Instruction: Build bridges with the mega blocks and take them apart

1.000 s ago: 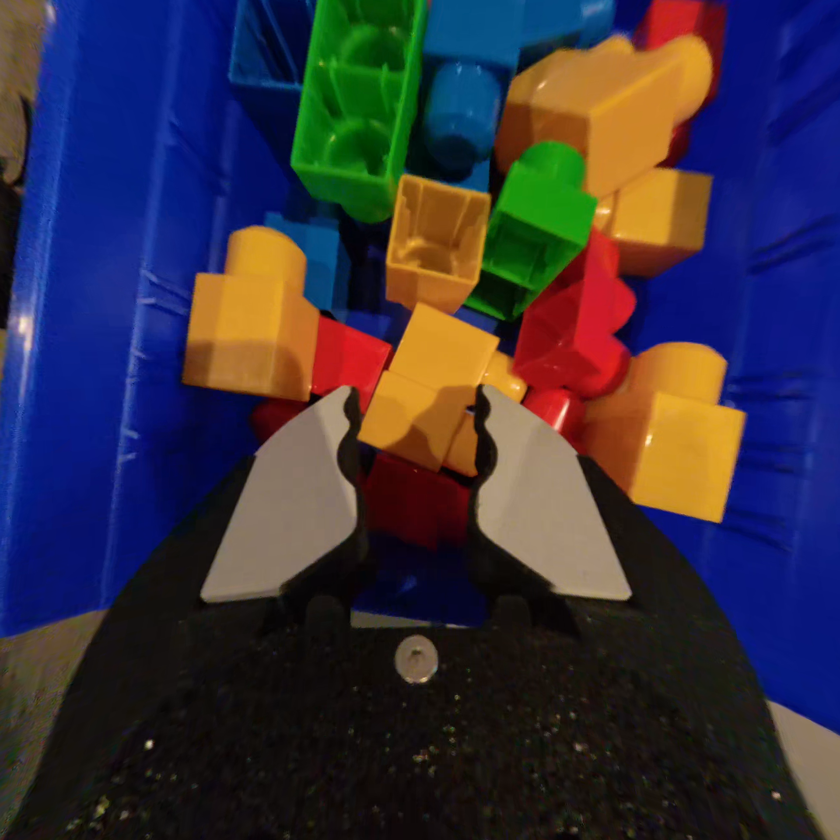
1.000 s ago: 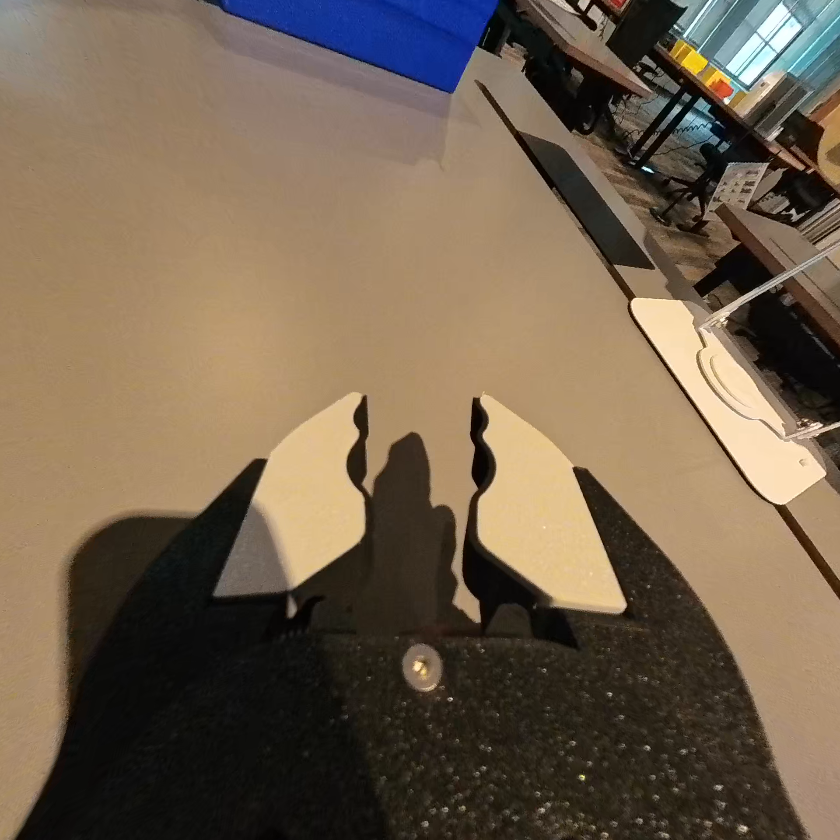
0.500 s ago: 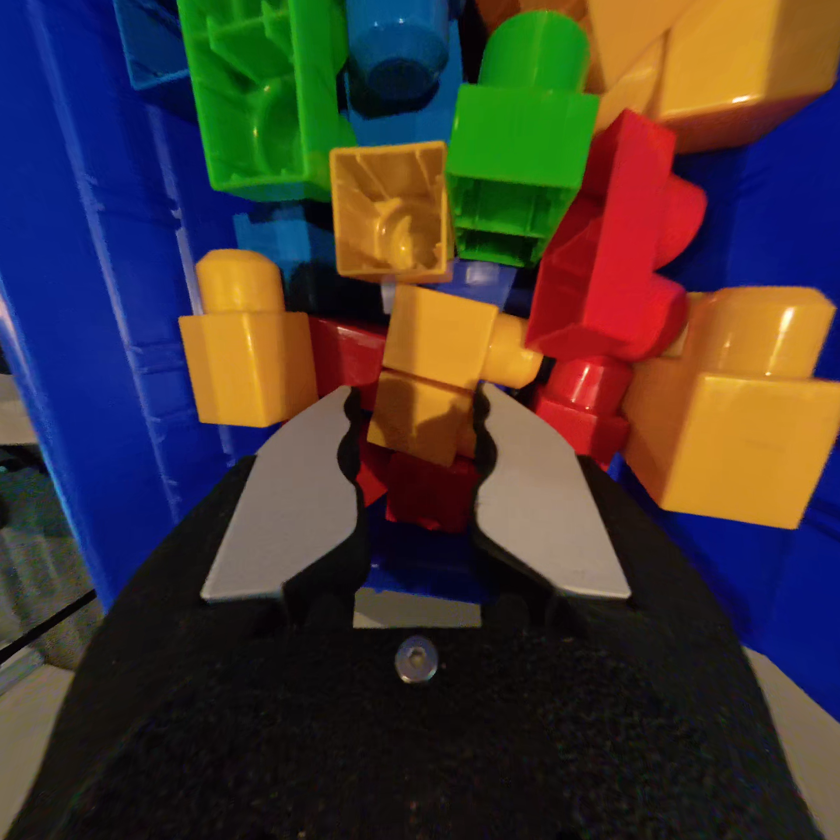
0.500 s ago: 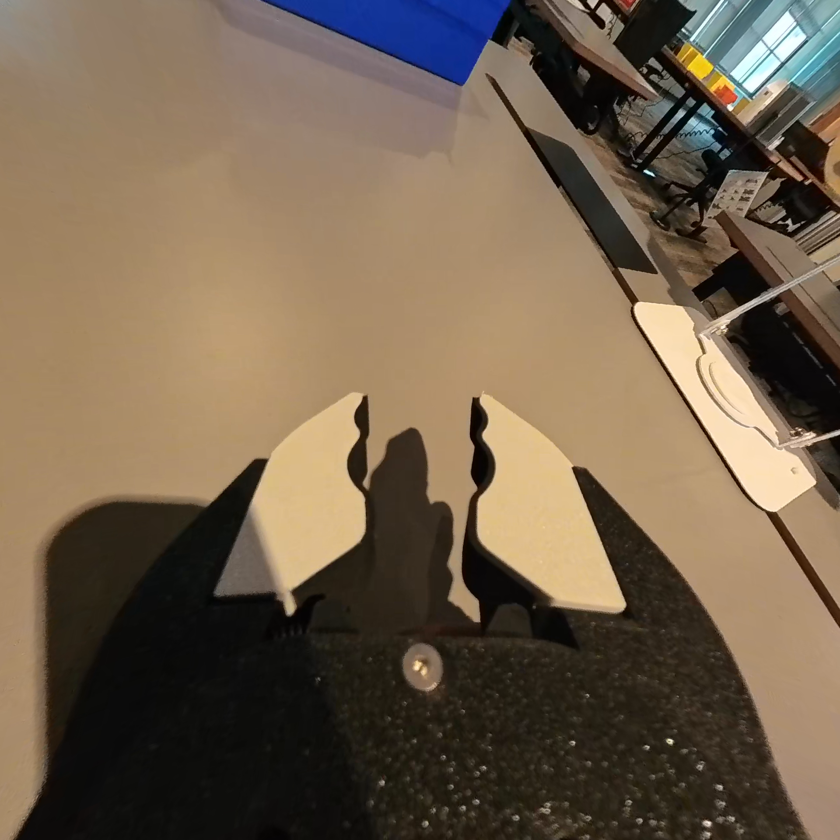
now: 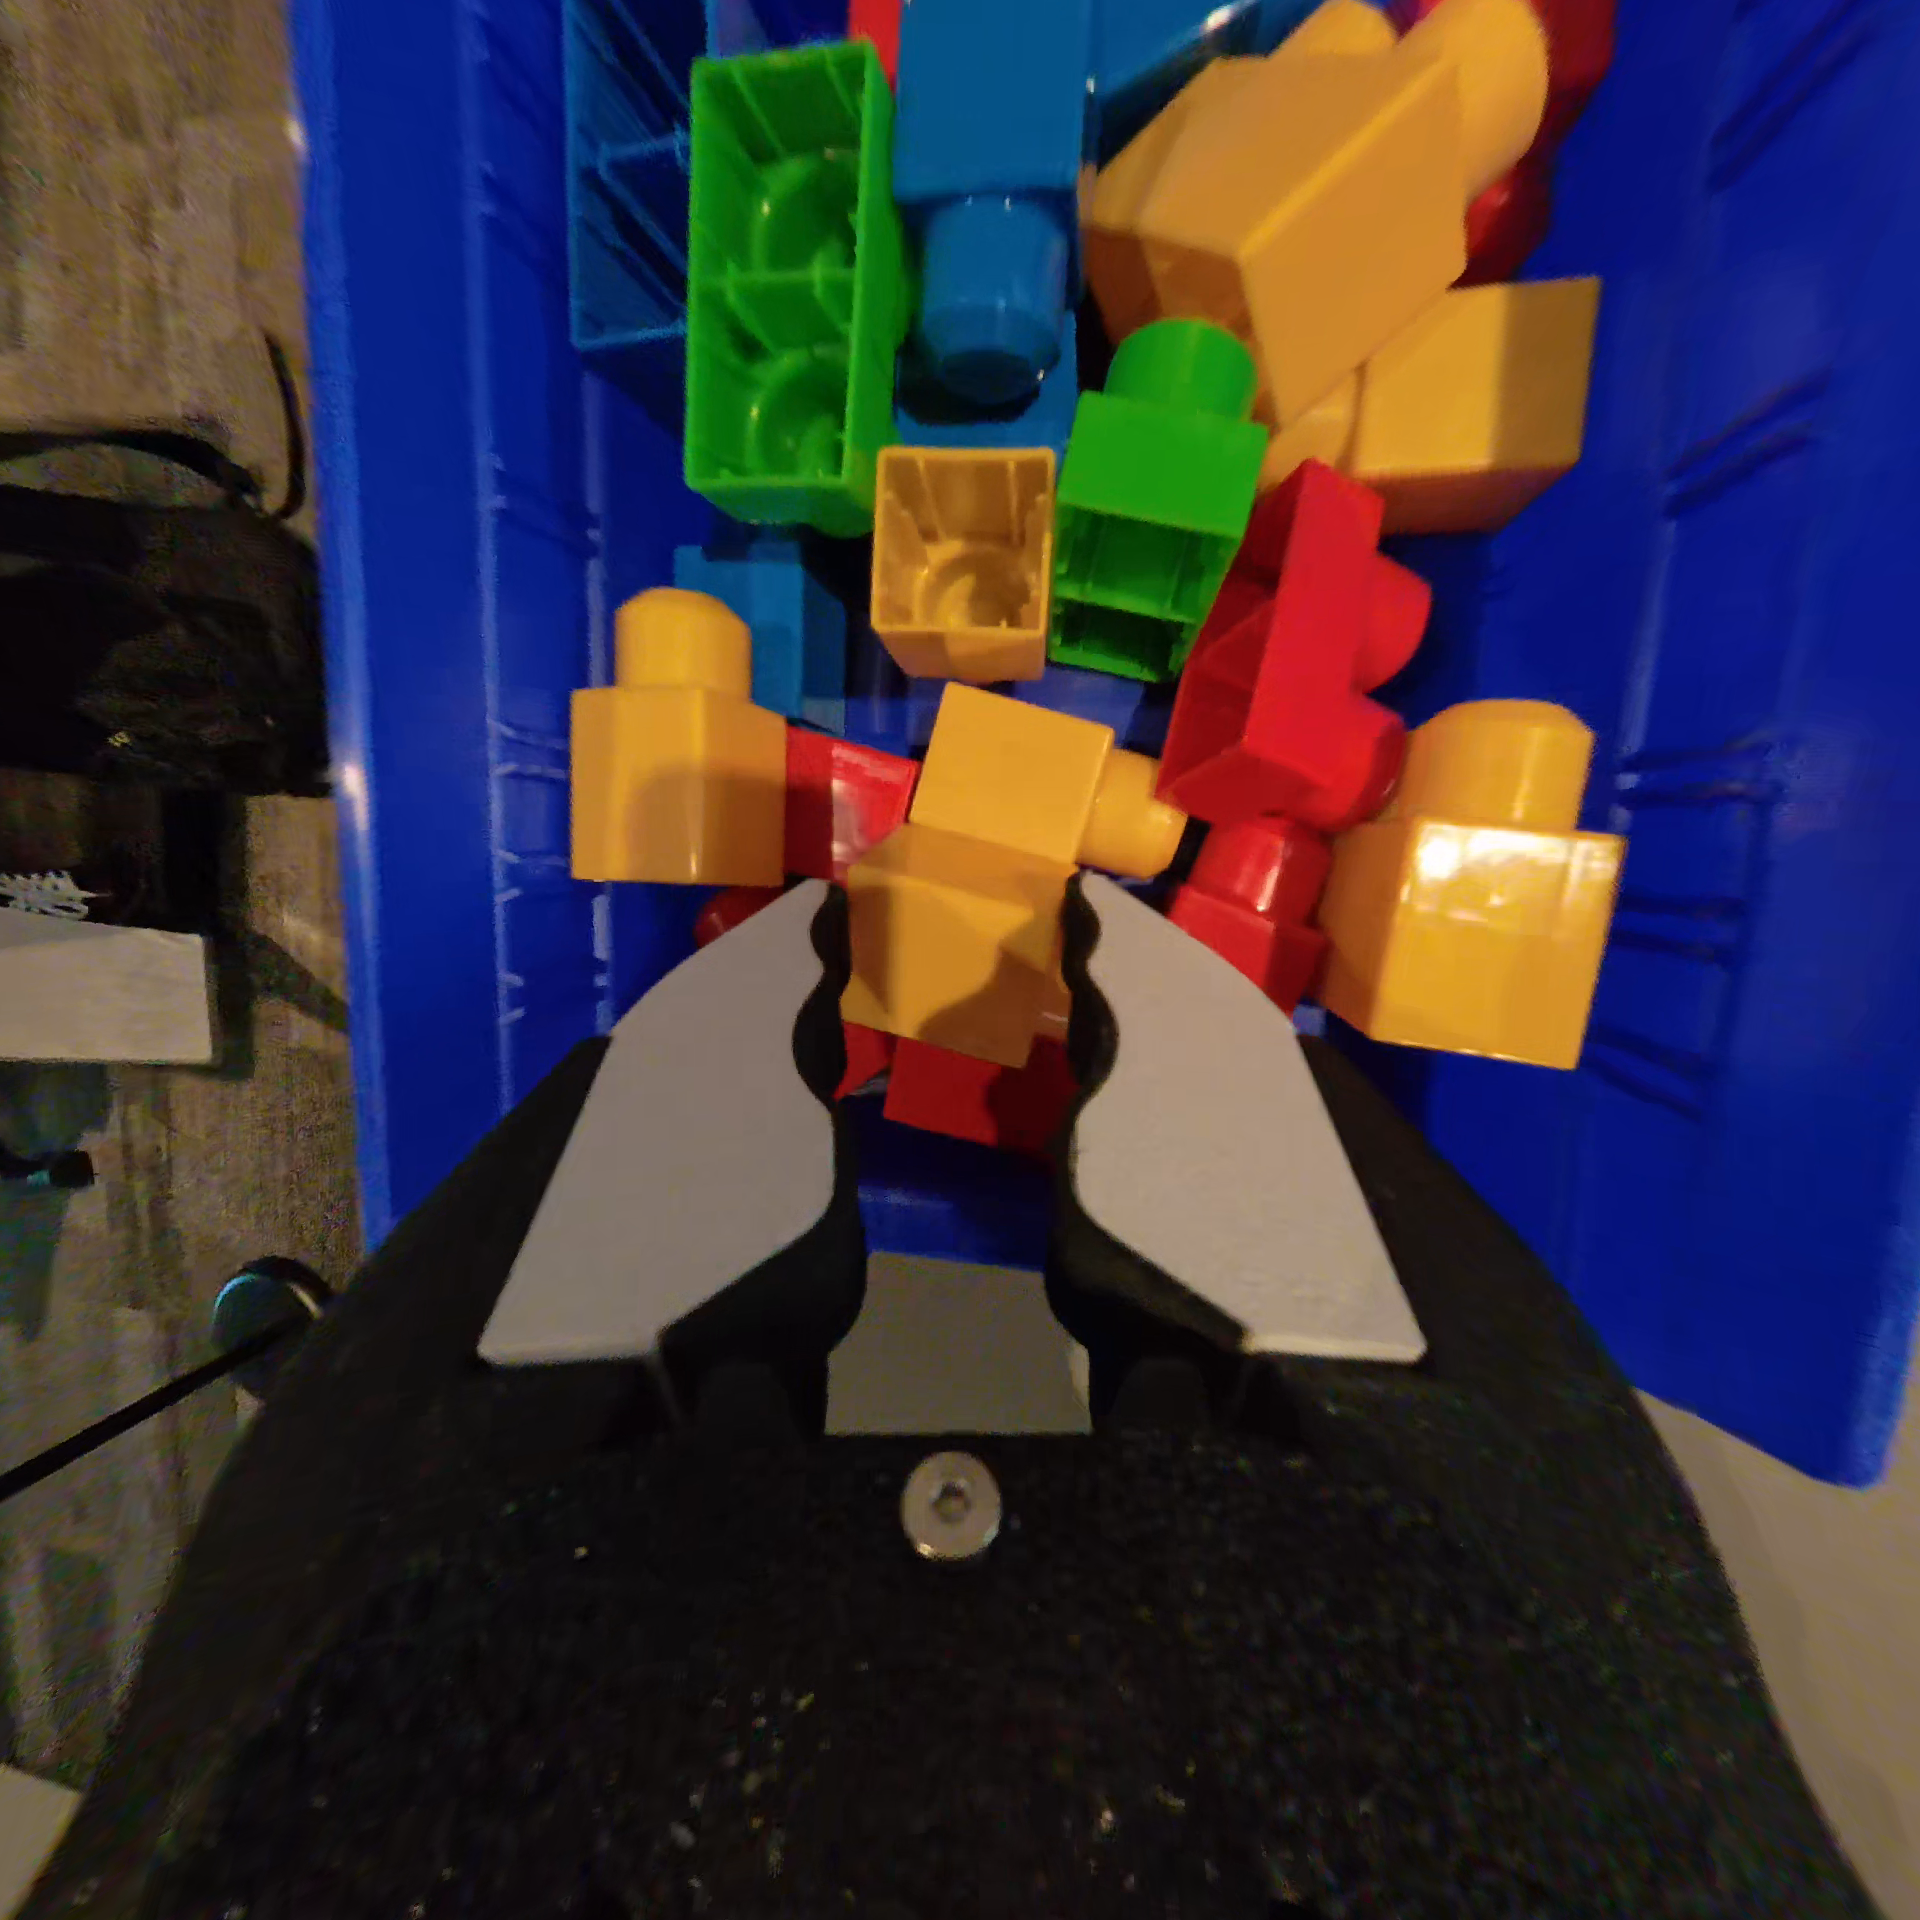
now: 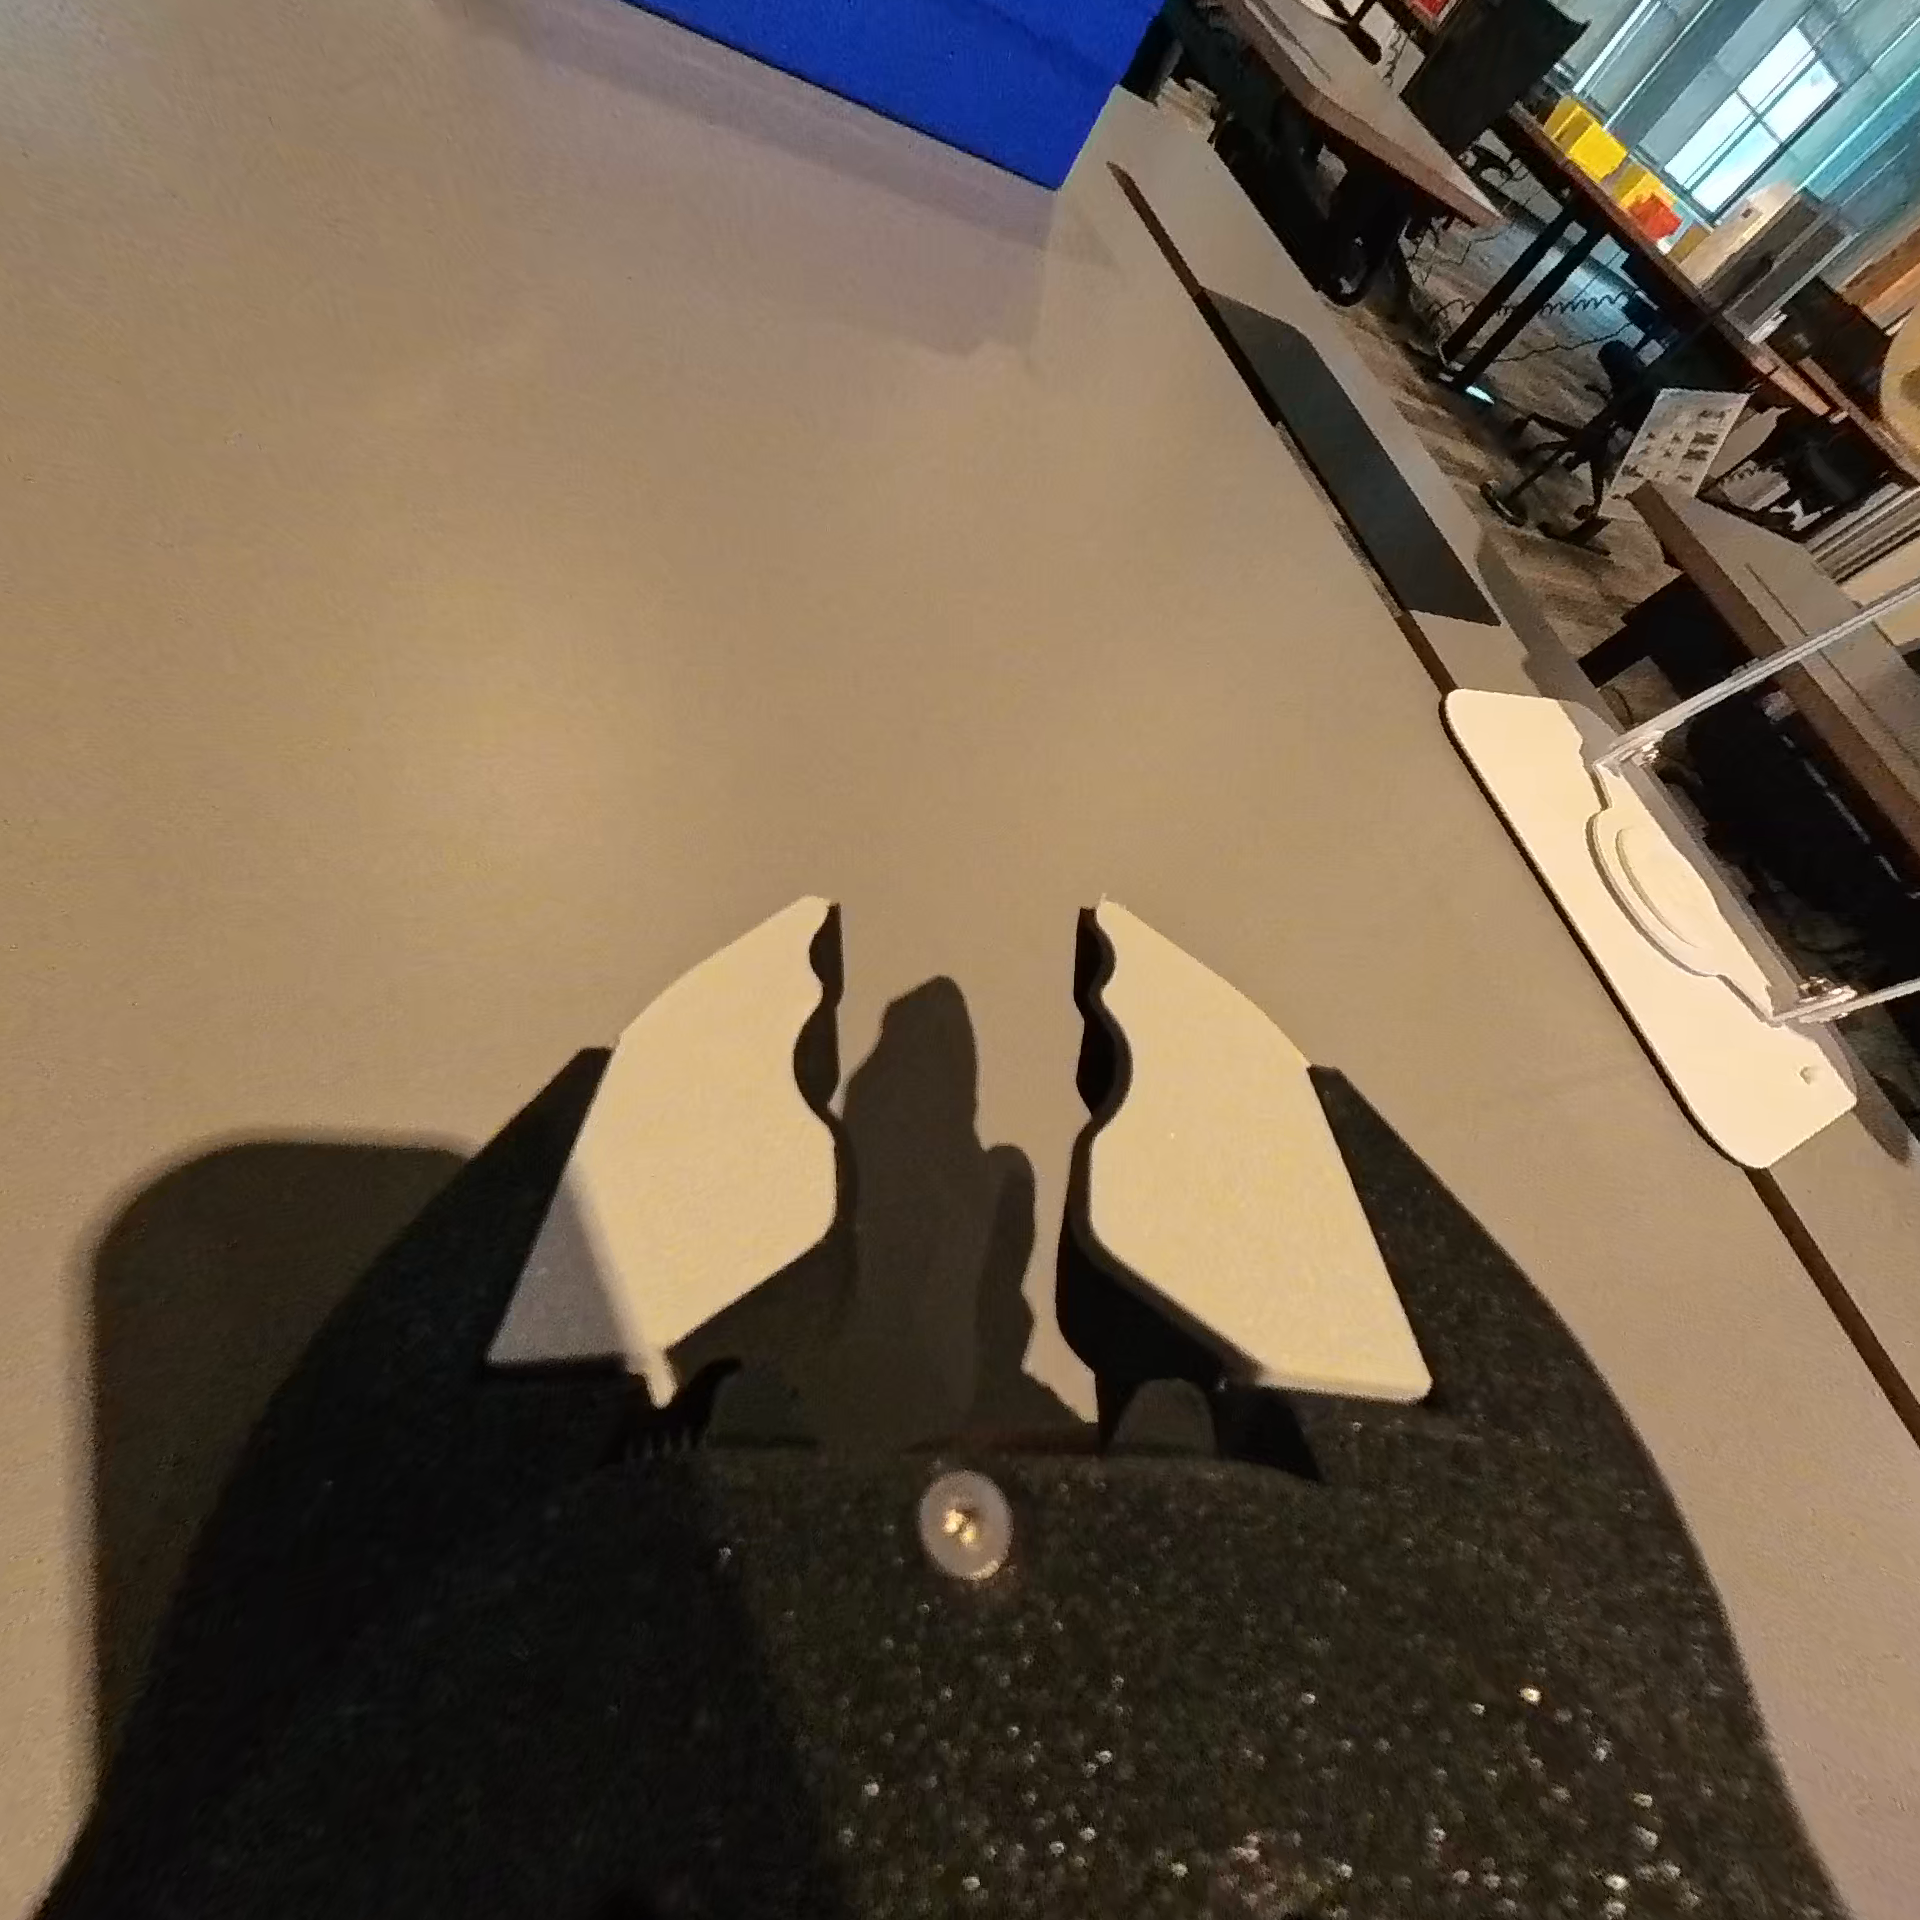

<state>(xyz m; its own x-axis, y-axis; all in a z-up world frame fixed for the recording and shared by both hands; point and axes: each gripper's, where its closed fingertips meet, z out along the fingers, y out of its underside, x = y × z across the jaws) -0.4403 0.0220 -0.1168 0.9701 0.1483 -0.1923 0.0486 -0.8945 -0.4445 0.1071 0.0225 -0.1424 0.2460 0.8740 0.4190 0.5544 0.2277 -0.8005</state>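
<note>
L tool (image 5: 954, 940) snug on yellow block (image 5: 961, 914) in bin (image 5: 1745, 727); R tool (image 6: 958, 966) agape, empty

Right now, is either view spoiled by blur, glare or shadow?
Left wrist view: edges smeared, a glare patch on the big yellow block, the centre readable. Right wrist view: sharp; the right gripper throws a dark shadow on the table.

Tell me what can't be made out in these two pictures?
- Left wrist view: the floor of the blue bin is hidden under the piled blocks.
- Left wrist view: the red block is mostly covered by the yellow block between the left tool fingers.
- Right wrist view: the bin is cut off by the top edge.
- Right wrist view: far desks are too small.
</note>
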